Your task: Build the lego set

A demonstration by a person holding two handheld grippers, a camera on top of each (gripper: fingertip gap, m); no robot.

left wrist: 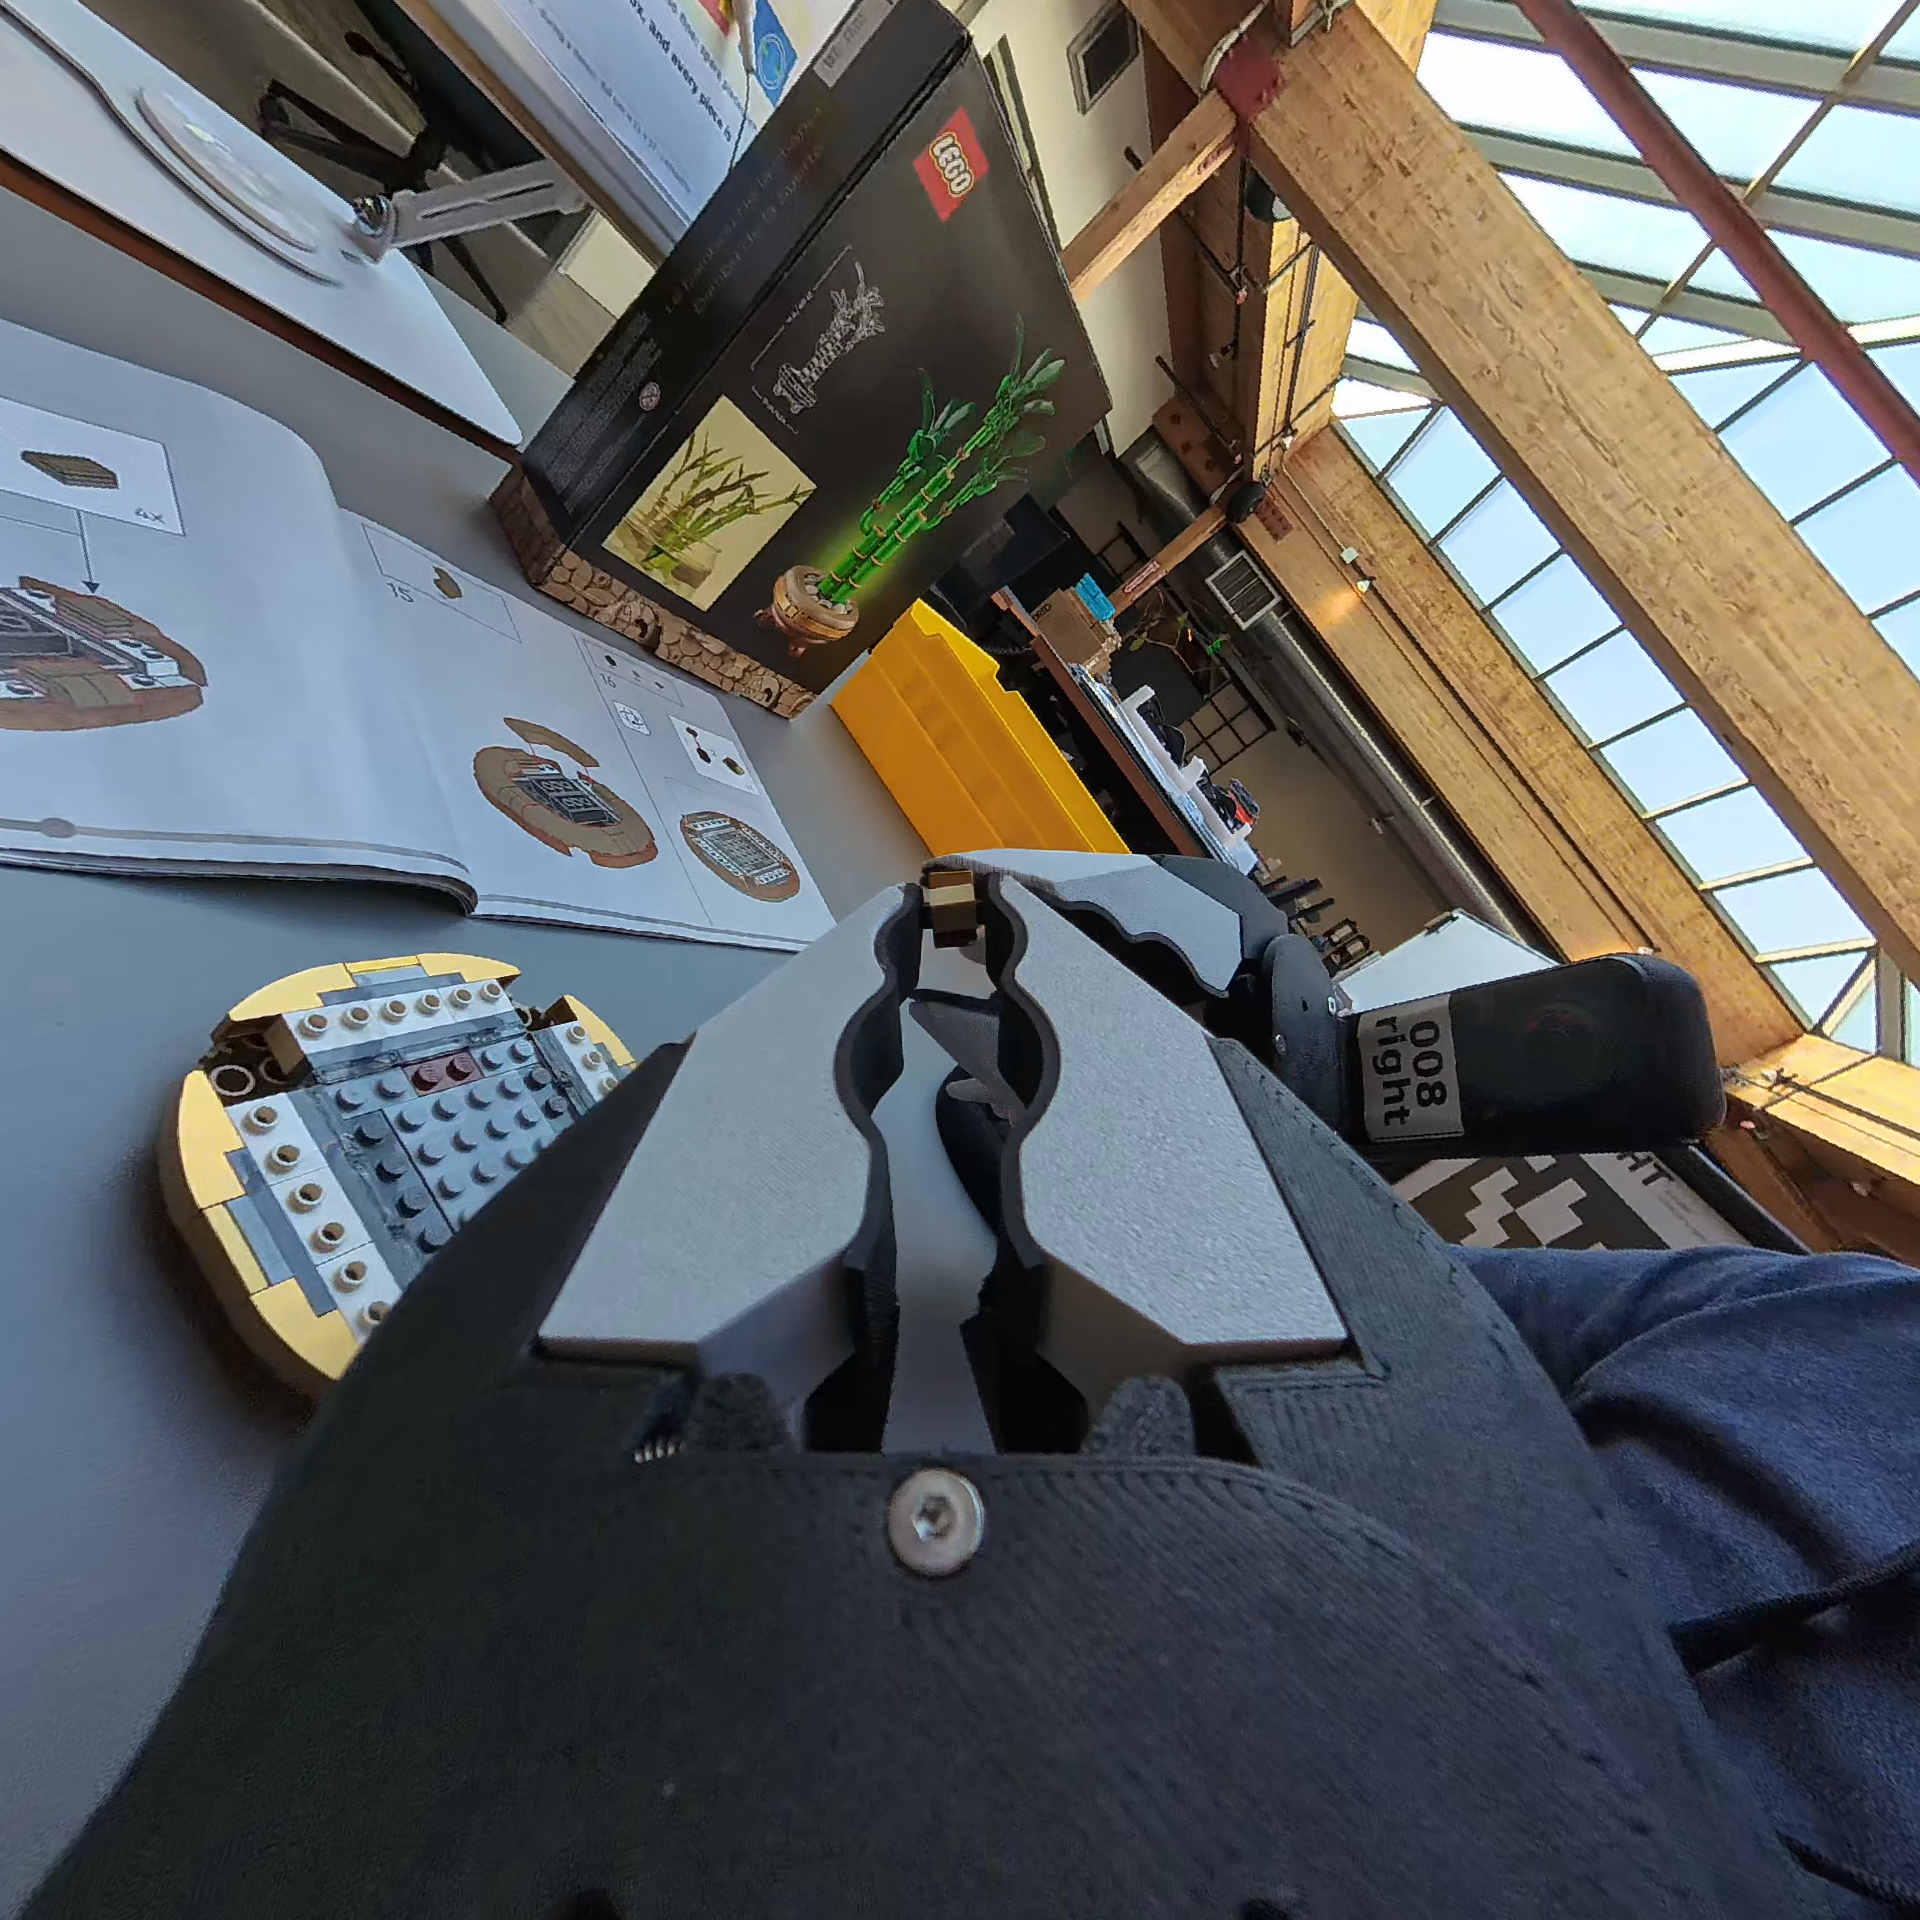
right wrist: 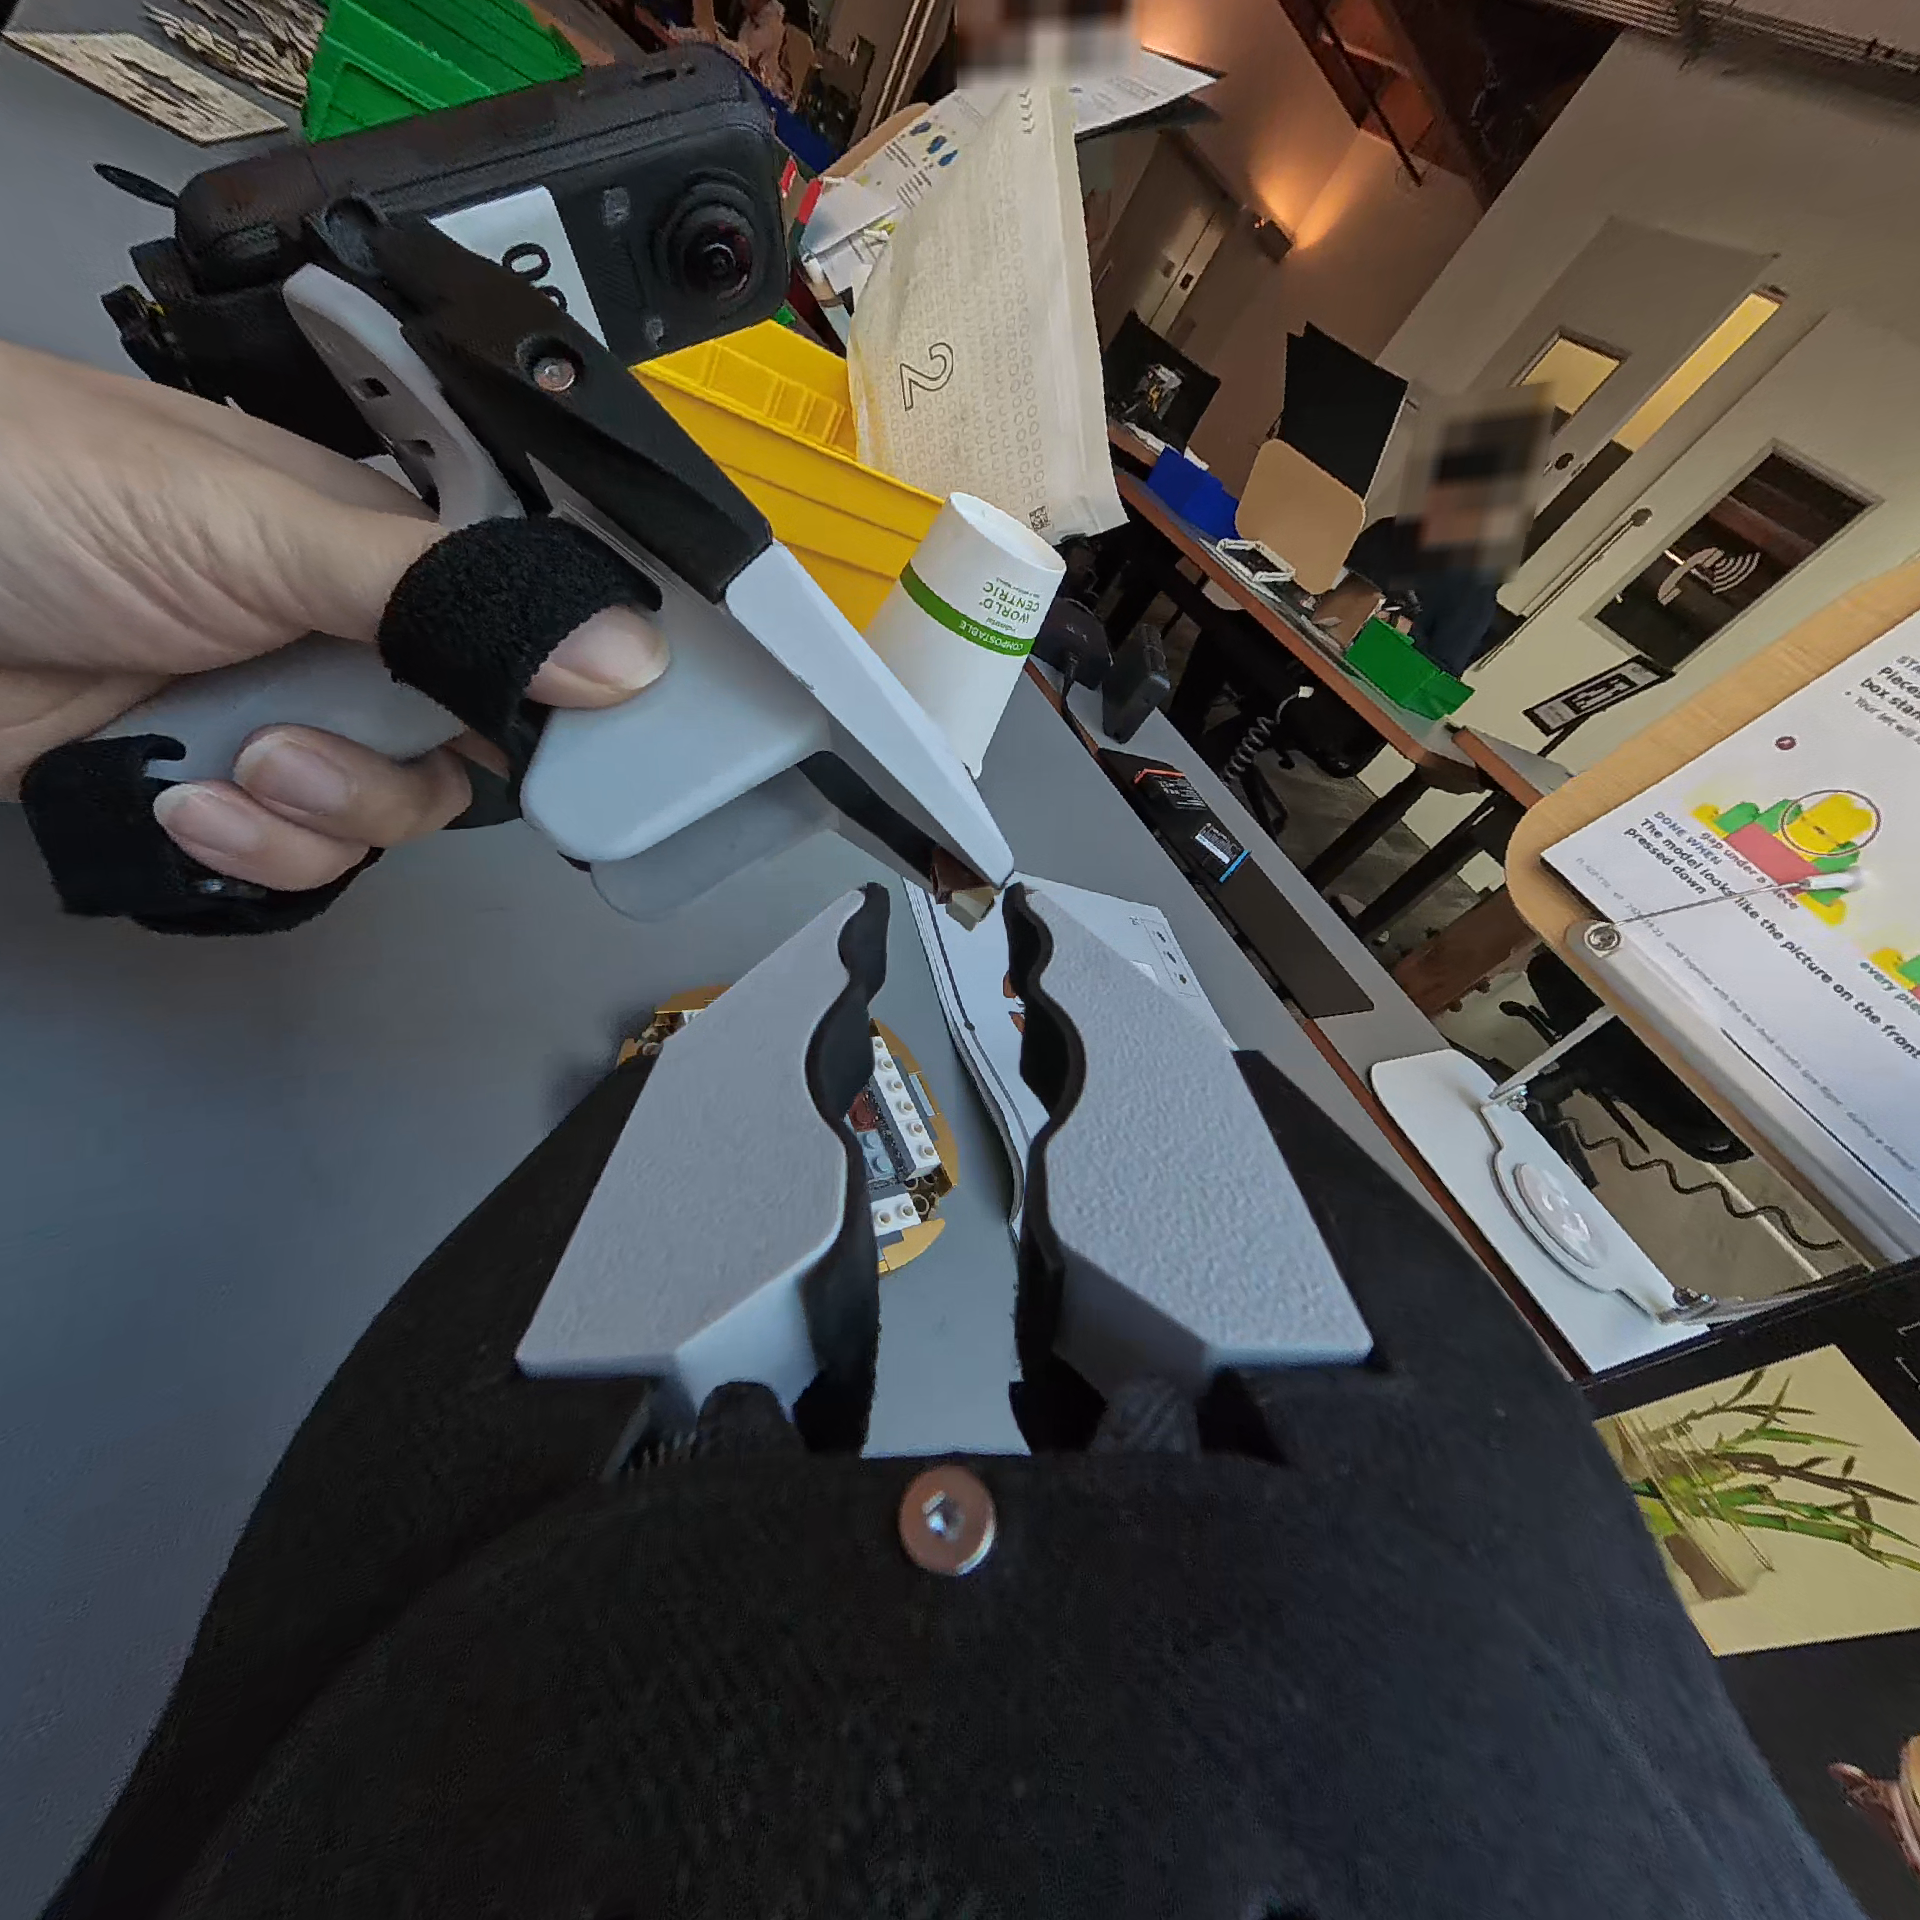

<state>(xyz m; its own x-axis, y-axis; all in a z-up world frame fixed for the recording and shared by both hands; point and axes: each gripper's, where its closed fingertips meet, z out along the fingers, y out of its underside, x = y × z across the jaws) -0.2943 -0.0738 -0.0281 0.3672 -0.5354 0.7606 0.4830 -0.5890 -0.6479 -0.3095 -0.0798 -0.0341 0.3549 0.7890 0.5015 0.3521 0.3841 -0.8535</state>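
While your left fingers (left wrist: 951,914) clamp a small tan piece (left wrist: 948,906) mid-frame, your right fingers (right wrist: 948,906) stand apart, with the round base (left wrist: 353,1143) lower left on bare grey surface (left wrist: 125,1455).

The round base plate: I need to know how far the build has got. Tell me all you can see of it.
The round base plate lies flat on the grey table, below the open instruction booklet. Its tan rim encloses white studded bricks around a grey and dark grey studded centre with one reddish-brown piece. Neither gripper touches it. The left gripper partly hides its right side.
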